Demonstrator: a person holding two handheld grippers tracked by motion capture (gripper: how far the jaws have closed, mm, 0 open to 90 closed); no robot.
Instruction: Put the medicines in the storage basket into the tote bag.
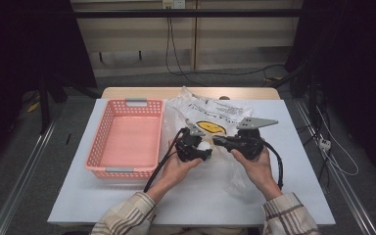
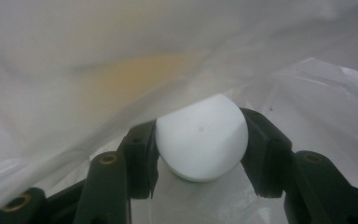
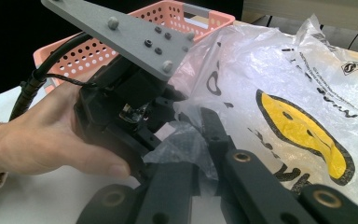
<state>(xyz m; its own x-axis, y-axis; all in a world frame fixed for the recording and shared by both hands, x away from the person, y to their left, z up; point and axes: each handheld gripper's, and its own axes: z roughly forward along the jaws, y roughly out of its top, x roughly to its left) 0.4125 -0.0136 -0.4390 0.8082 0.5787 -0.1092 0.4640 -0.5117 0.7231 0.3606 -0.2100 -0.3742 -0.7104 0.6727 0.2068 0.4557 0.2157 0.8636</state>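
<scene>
A clear plastic bag (image 1: 210, 115) printed with a yellow smiley face (image 3: 303, 133) lies on the white table (image 1: 78, 196). My left gripper (image 1: 203, 149) reaches into the bag's mouth; inside the bag (image 2: 121, 60) its jaws are shut on a smooth white round object (image 2: 201, 137). My right gripper (image 1: 220, 142) faces it from the right, its jaws shut on a pinch of the bag's edge (image 3: 189, 142). The left gripper's body (image 3: 121, 98) and grey plate sit close in front of the right one.
An empty pink perforated basket (image 1: 127, 137) stands on the table to the left of the bag. Cables trail from both grippers across the table. The wooden table edge (image 1: 127, 91) and floor cables lie beyond.
</scene>
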